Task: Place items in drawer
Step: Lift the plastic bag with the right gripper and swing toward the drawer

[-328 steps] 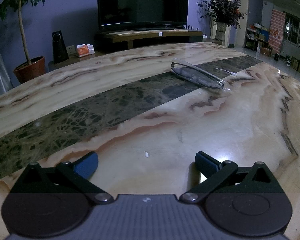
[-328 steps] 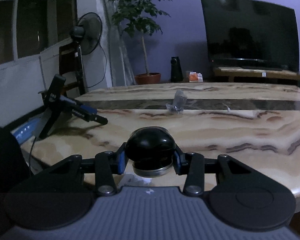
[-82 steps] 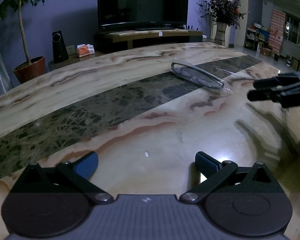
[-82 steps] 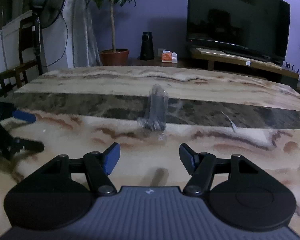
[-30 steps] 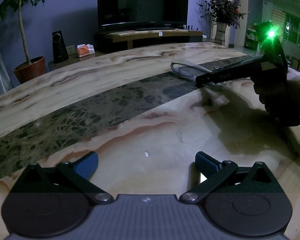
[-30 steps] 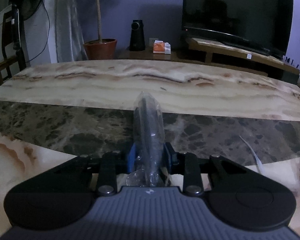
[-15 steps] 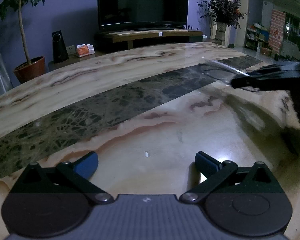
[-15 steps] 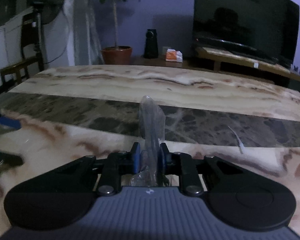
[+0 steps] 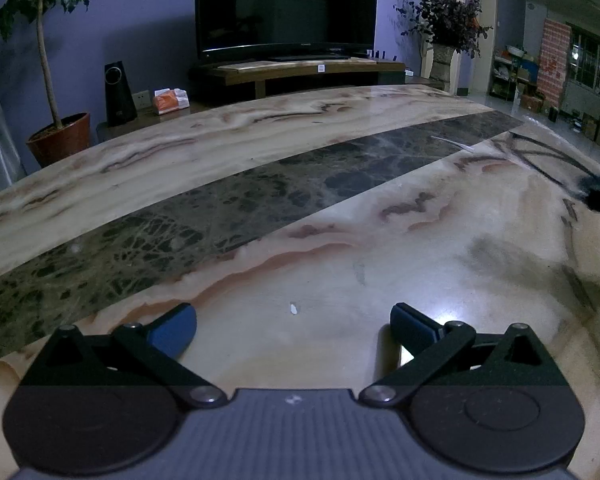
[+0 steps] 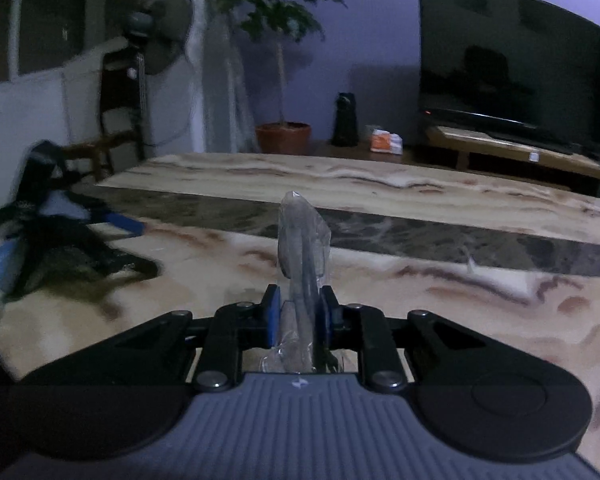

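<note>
We see our right claw clamped on a clear plastic packet with a dark, indistinct item inside; our left claw gapes apart over the desk.

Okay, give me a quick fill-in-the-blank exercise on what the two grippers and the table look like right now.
1. The right gripper is shut on a clear ____-wrapped item.
2. The left gripper has its jaws ____, with nothing between them.
3. A dark ____ band runs across the marble table.
4. Beyond the table a large ____ stands switched off on a low wooden stand.

Missing words: plastic; open; green; television
</note>
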`<state>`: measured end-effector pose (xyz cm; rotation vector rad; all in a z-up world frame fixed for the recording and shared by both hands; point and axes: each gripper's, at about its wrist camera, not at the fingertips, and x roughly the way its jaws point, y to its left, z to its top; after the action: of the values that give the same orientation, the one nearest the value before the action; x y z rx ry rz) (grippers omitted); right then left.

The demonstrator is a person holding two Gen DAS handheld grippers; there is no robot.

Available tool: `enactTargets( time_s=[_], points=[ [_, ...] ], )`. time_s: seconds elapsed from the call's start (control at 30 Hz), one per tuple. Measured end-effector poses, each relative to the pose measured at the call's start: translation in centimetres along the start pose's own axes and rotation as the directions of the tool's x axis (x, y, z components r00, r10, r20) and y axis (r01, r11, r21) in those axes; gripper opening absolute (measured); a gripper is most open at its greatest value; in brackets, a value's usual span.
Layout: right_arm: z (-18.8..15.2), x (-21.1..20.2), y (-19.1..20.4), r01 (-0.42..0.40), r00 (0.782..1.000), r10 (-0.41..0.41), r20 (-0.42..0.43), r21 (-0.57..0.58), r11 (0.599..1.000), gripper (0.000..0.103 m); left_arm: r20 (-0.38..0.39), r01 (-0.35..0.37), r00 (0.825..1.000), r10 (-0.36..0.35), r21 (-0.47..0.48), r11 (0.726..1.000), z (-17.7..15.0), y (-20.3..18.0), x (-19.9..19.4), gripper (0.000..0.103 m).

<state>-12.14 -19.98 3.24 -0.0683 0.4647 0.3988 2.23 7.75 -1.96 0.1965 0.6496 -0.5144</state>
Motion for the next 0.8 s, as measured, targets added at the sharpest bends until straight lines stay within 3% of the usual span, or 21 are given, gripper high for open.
enactTargets(
  time_s=[0.23,0.43,0.8],
  points=[
    [-3.2,-5.1,1.4,-0.190,0.982,0.190,0.000,-0.020,0.982,0.023,0.000,0.000,1.000,0.000,0.000,1.000,0.0,0.0,0.0,0.103],
    [-5.2,-7.2,4.3,-0.386,0.922,0.381,-0.062,-0.142,0.911,0.023,0.000,0.000,1.000,0.000,0.000,1.000,0.0,0.0,0.0,0.103],
    [-9.1,-6.2,8.2,-0.568,0.803,0.482,-0.352,-0.206,0.797,0.023,0.000,0.000,1.000,0.000,0.000,1.000,0.0,0.0,0.0,0.103]
  ],
)
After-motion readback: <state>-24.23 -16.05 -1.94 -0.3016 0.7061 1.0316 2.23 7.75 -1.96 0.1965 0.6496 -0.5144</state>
